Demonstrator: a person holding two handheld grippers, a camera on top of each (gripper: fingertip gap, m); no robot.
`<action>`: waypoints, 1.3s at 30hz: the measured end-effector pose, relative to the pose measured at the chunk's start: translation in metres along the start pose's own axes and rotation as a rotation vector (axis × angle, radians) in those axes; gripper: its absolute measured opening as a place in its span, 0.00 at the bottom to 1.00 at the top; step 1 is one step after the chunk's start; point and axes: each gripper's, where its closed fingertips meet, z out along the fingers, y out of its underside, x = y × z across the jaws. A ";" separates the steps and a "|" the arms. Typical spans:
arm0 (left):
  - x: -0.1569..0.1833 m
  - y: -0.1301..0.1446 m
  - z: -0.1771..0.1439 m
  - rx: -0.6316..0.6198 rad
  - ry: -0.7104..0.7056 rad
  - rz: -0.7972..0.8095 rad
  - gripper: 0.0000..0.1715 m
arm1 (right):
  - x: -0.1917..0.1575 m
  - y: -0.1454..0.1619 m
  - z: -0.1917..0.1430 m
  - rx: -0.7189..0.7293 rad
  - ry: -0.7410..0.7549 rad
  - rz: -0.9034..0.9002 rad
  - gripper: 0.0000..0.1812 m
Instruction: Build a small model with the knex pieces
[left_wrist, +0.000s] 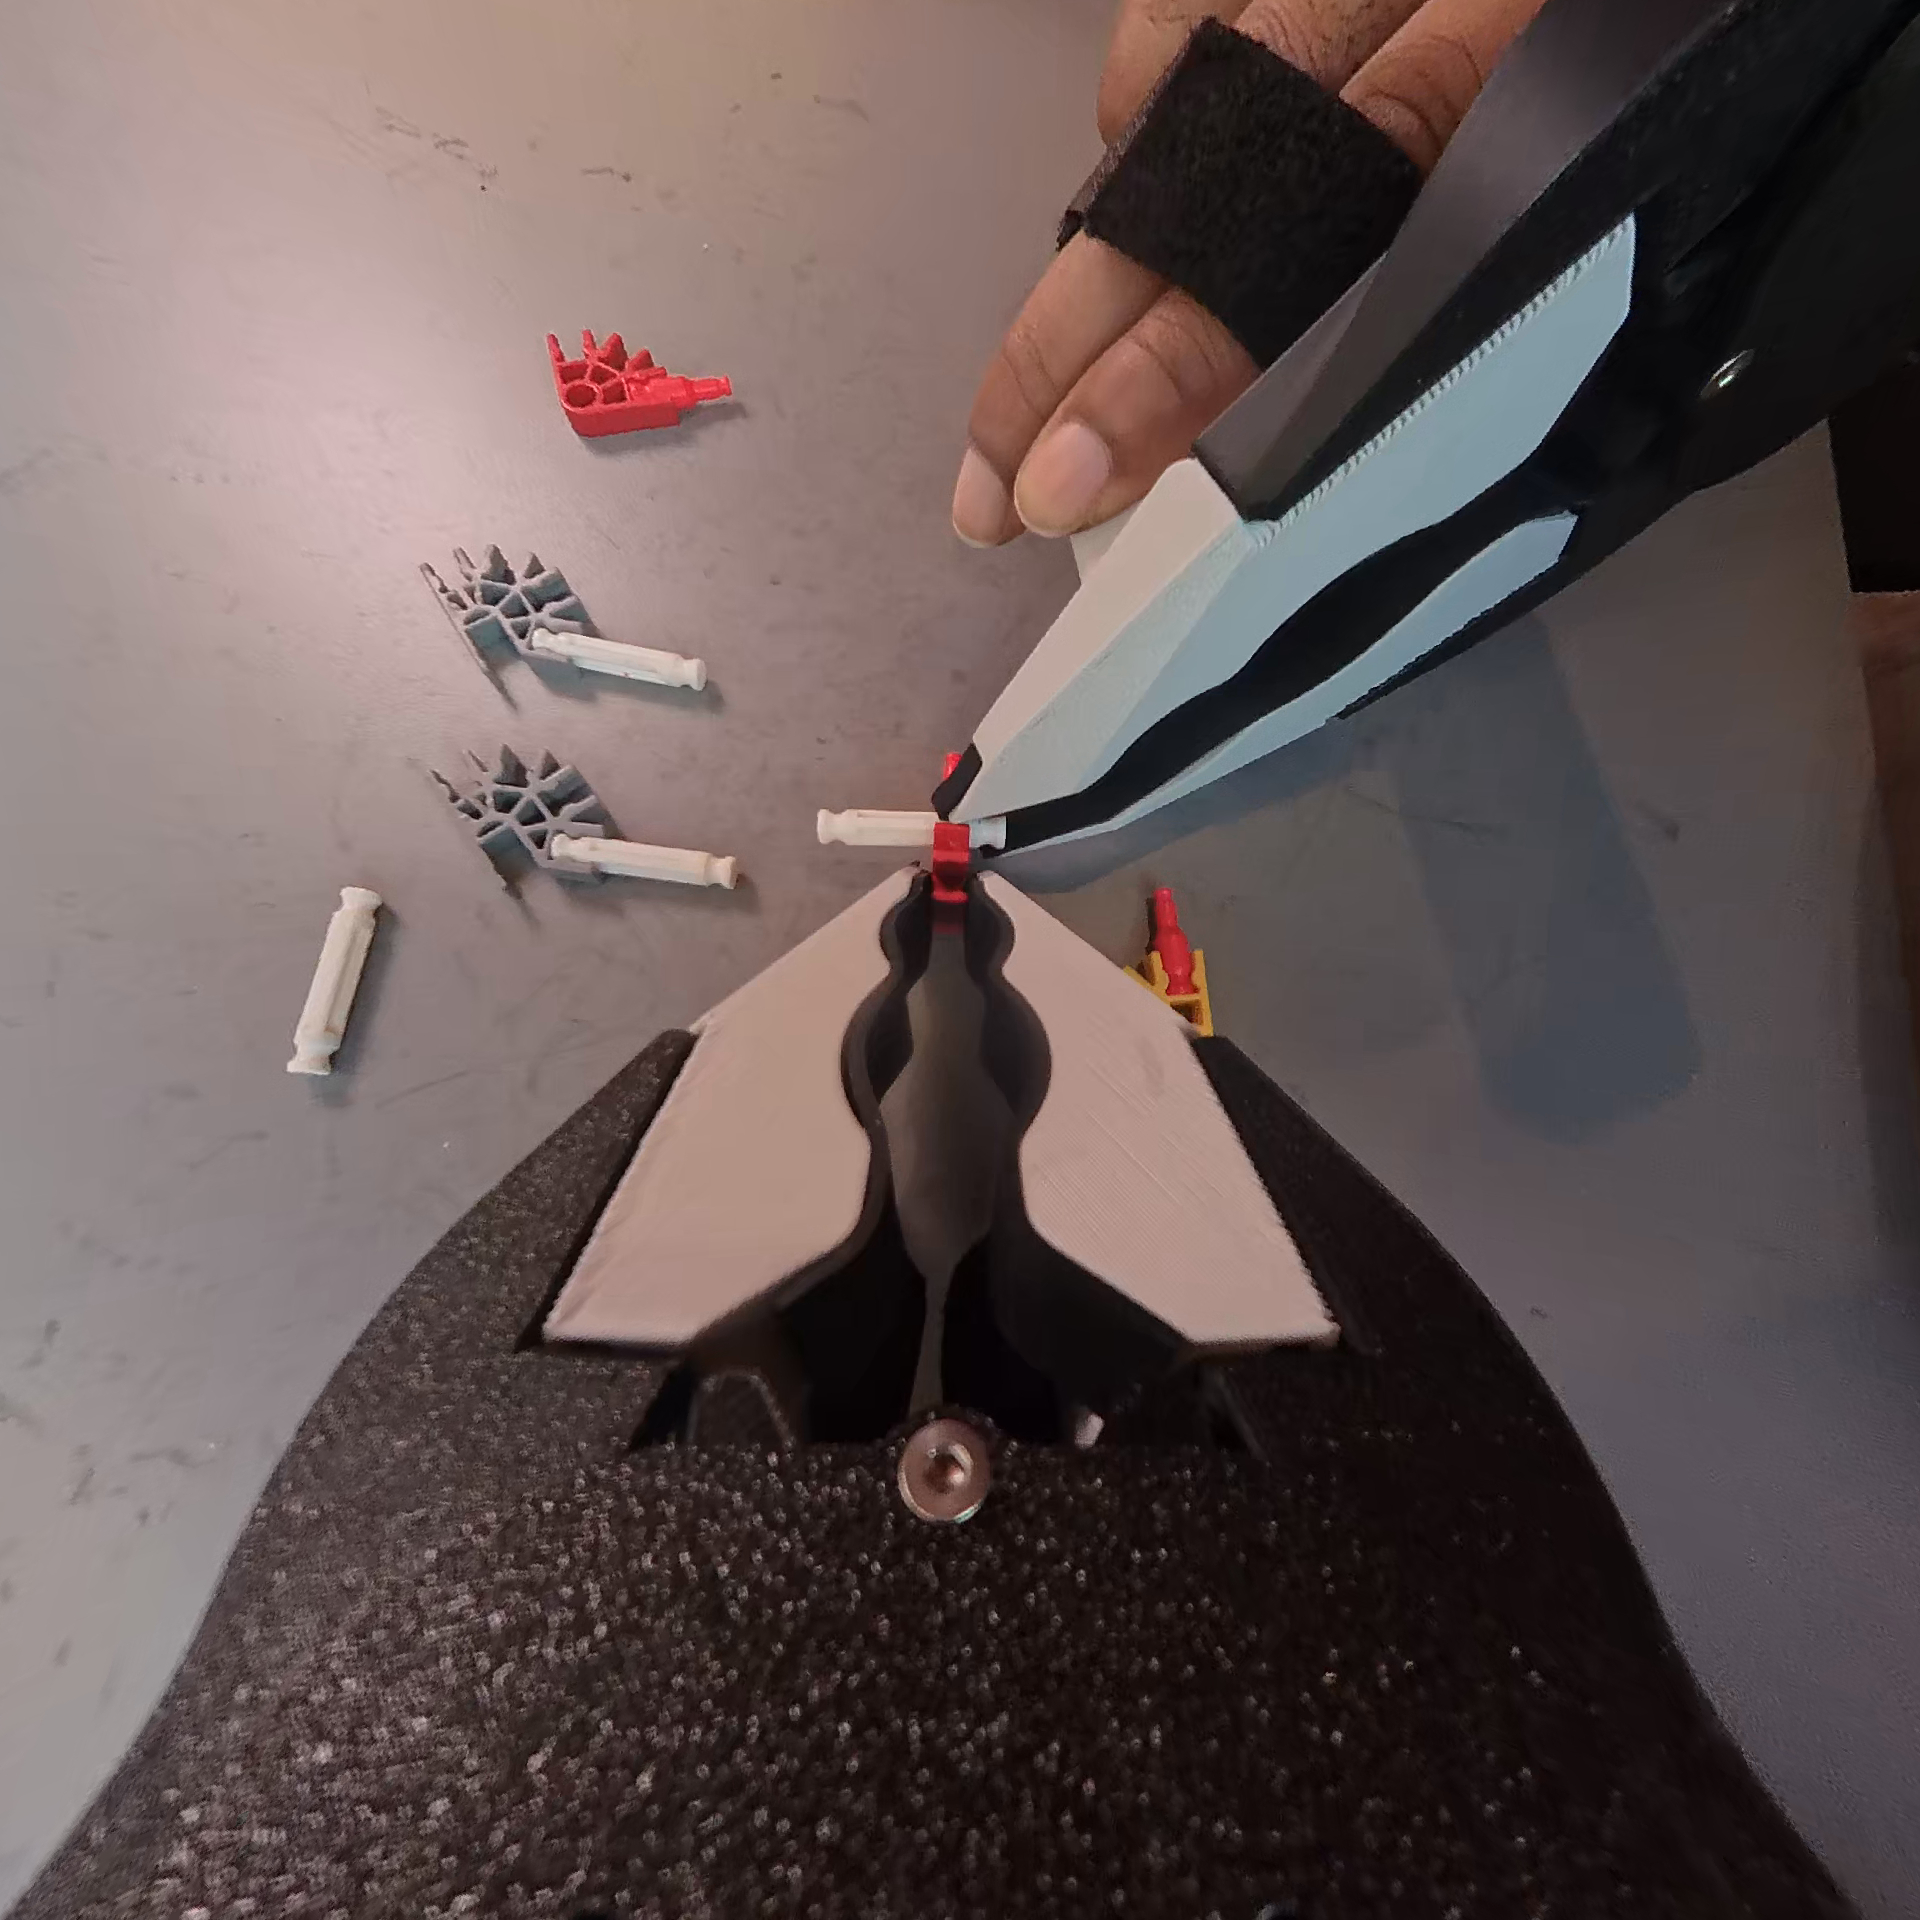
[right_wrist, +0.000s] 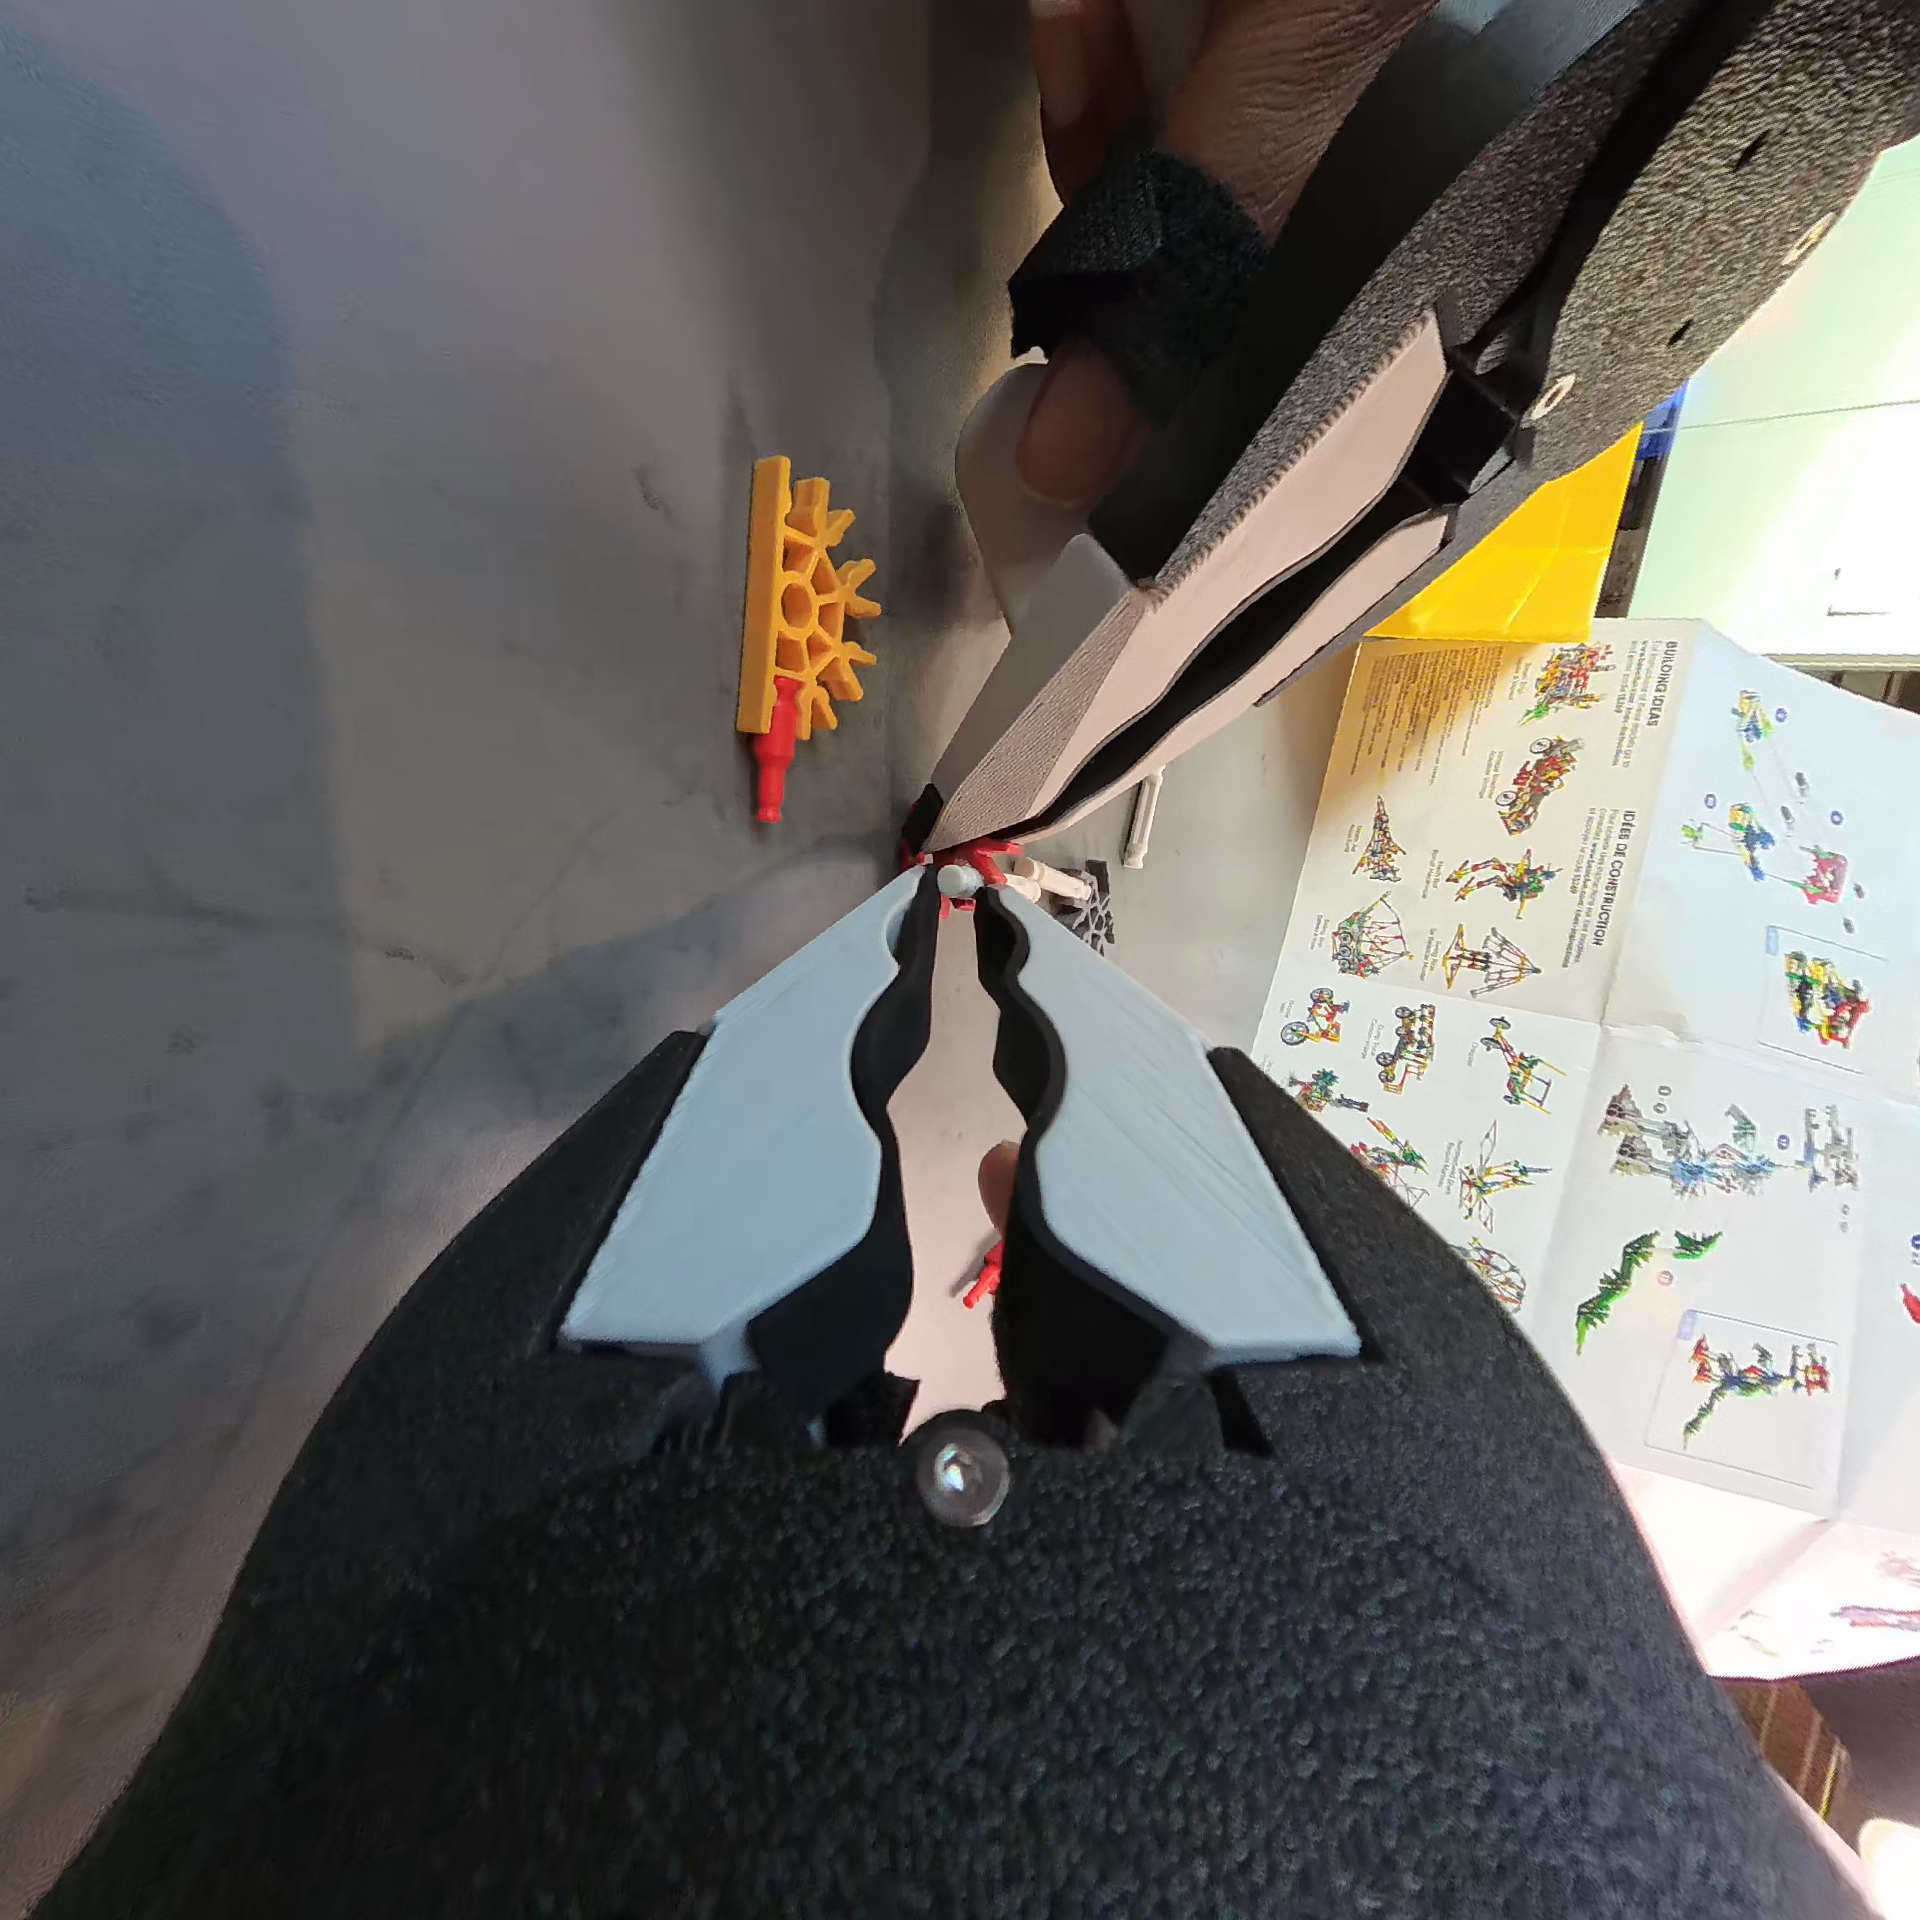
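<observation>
In the left wrist view my left gripper (left_wrist: 945, 885) is shut on a small red connector (left_wrist: 947, 860), held just above the grey table (left_wrist: 260, 260). A short white rod (left_wrist: 873, 828) sits crosswise in the connector's top. My right gripper (left_wrist: 982, 828) comes in from the upper right and is shut on the rod's right end. In the right wrist view my right gripper (right_wrist: 951, 896) pinches the white rod's round end (right_wrist: 956, 880). The left gripper (right_wrist: 935, 831) meets it from above at the red connector (right_wrist: 979, 855). A person's hand holds each tool.
On the table lie a red connector with a red rod (left_wrist: 623, 384), two grey connectors with white rods (left_wrist: 520, 613) (left_wrist: 535, 816), a loose white rod (left_wrist: 332, 982) and a yellow connector with a red rod (right_wrist: 805, 613). A printed instruction sheet (right_wrist: 1558, 987) and a yellow box (right_wrist: 1507, 551) lie beyond. Left and right tips are no more than a few centimetres apart.
</observation>
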 end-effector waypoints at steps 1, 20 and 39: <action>0.000 0.000 0.000 -0.002 -0.006 0.012 0.02 | 0.000 0.000 0.000 -0.006 -0.002 -0.012 0.01; 0.003 -0.041 -0.046 0.336 0.324 -0.243 0.03 | 0.040 0.007 -0.029 0.303 0.034 0.683 0.20; 0.028 -0.081 -0.083 0.583 0.796 -0.652 0.03 | 0.087 -0.036 -0.053 0.541 0.164 0.594 0.13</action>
